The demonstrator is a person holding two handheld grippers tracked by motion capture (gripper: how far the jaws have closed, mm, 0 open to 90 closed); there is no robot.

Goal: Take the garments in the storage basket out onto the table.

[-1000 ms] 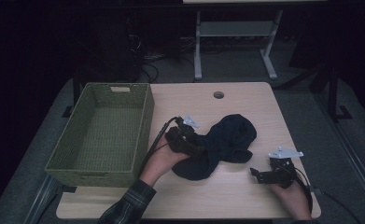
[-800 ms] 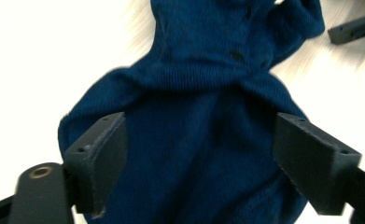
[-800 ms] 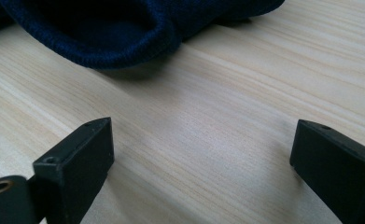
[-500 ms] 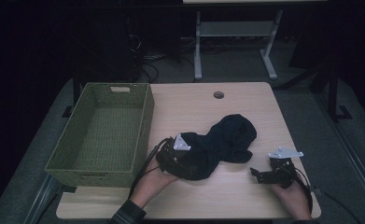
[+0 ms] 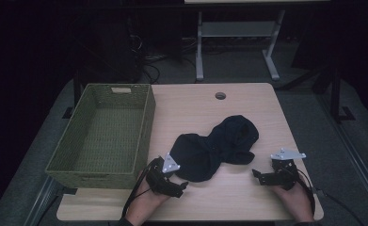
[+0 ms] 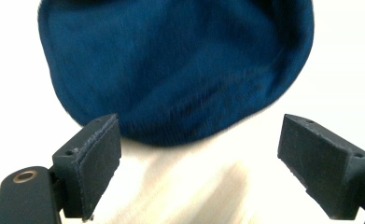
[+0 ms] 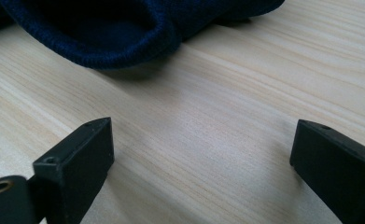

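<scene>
Left gripper (image 5: 180,185): backed off toward 7 o'clock; jaws have just been opening, now wide, empty.
Dark-blue knit garment (image 5: 217,146): released, lying mid-table.
Right gripper (image 5: 257,175): wide, empty, unmoved.
Meaning: woven green basket (image 5: 146,123) unfilled.

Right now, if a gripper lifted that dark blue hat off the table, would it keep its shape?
Probably not. The hat lies slumped in soft folds, so it likely droops. Its knit ribbed edge suggests easy grip, not slippery. It looks light; pushed, it would probably bunch, not roll.
</scene>
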